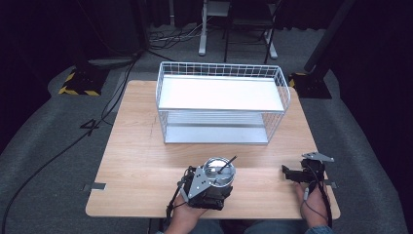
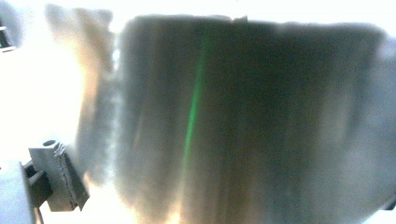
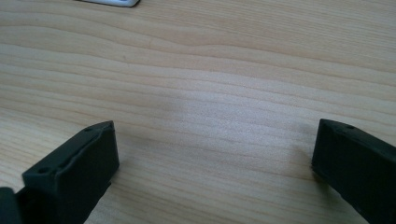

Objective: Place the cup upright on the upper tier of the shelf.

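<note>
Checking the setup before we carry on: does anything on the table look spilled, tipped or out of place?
Nothing stands out. The metal pot sits upright at the left hand-held gripper, a dark utensil leaning in it. The white wire rack stands square on the wooden table. No spill shows.

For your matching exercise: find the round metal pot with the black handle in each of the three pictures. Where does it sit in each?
High view: the metal pot sits low, centre, at the left hand-held gripper.
Left gripper view: its blurred steel wall spans most of the frame.
Right gripper view: wooden table between the open jaws of the right hand-held gripper, no pot.
Shared landmark: the wooden table.
</note>
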The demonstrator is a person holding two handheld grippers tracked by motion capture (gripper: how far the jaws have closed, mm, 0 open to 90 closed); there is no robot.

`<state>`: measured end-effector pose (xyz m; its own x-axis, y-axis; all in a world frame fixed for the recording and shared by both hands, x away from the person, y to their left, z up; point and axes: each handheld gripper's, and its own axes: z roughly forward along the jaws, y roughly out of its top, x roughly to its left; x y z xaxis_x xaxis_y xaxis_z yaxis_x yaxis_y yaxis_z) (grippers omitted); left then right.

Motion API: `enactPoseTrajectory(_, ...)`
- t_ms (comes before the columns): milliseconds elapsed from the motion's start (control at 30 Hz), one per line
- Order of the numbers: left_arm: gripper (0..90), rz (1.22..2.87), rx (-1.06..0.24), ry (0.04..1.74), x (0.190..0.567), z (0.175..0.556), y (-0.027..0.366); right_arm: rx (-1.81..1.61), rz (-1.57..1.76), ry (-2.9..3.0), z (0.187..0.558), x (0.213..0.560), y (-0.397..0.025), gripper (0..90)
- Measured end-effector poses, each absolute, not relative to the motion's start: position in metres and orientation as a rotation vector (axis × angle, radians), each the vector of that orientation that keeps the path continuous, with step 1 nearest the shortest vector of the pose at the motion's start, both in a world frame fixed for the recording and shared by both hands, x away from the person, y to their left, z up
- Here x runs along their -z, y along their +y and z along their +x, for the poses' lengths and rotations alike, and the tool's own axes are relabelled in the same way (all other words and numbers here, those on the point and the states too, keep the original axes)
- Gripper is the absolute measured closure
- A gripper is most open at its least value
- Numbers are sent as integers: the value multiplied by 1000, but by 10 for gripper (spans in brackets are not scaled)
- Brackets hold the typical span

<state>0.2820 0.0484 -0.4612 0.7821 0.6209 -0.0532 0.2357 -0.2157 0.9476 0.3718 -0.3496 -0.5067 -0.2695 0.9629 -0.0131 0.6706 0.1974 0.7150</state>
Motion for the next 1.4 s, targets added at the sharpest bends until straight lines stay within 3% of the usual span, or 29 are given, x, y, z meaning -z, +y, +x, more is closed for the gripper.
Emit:
enactPoseTrajectory(633, 40, 1810, -381, 617, 386, 288, 53, -836, 1520, 2014, 372, 507, -349, 6)
enactPoseTrajectory(1400, 39, 1823, -406, 619, 324, 319, 63, -826, 1546, 1985, 371, 507, -348, 7)
